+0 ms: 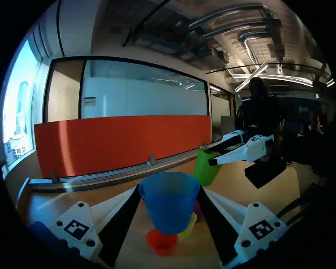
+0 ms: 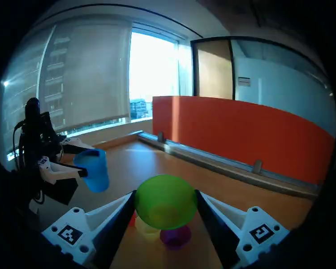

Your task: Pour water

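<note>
Blue cup (image 1: 170, 201) sits upright, clamped between both fingers of the left gripper (image 1: 170, 190) and held off the table (image 2: 136, 161). Green cup (image 2: 165, 201) is pinched the same way in the right gripper (image 2: 165, 196), also in the air, beyond the blue one and apart from it. We read this as the pre-pour setup: both cups raised and facing each other so one can tip into the other. We can't tell if either holds water, since no liquid shows. Small orange cup (image 1: 162, 242), yellow cup (image 1: 189, 226) and purple cup (image 2: 176, 236) stand on the table below; their contents are unclear.
</note>
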Action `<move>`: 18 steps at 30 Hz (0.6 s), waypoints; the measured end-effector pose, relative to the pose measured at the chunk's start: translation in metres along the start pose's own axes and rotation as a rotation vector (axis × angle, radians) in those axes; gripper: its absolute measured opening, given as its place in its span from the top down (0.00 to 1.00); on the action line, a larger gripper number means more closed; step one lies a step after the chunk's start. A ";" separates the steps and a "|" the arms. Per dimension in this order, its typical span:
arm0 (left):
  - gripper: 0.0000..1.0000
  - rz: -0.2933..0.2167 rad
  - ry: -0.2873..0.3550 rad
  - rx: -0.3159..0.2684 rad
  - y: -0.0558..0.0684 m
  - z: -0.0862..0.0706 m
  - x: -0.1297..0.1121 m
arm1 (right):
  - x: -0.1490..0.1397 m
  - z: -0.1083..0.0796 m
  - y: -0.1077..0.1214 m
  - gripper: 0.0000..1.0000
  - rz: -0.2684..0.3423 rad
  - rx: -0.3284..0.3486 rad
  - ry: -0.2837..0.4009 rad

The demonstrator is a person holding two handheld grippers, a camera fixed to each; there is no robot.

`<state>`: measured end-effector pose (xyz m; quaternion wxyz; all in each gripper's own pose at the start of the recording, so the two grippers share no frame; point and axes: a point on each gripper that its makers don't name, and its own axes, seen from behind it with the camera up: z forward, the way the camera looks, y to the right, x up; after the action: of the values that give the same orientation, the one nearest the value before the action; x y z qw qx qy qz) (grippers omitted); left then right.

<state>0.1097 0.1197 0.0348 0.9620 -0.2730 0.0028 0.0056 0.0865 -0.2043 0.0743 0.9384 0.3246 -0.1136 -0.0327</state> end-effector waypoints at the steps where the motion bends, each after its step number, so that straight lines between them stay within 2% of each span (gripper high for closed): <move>1: 0.12 -0.001 0.002 0.000 0.001 -0.001 0.001 | 0.001 -0.002 -0.002 0.05 -0.001 -0.001 0.010; 8: 0.12 -0.012 0.013 0.000 0.010 -0.006 0.004 | 0.013 -0.016 -0.015 0.05 -0.008 -0.006 0.100; 18: 0.12 -0.029 0.028 0.000 0.017 -0.010 0.006 | 0.029 -0.028 -0.021 0.05 -0.061 -0.038 0.240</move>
<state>0.1156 0.1290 0.0172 0.9618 -0.2730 0.0123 -0.0124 0.1211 -0.2081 0.0458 0.9498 0.3116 0.0100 -0.0244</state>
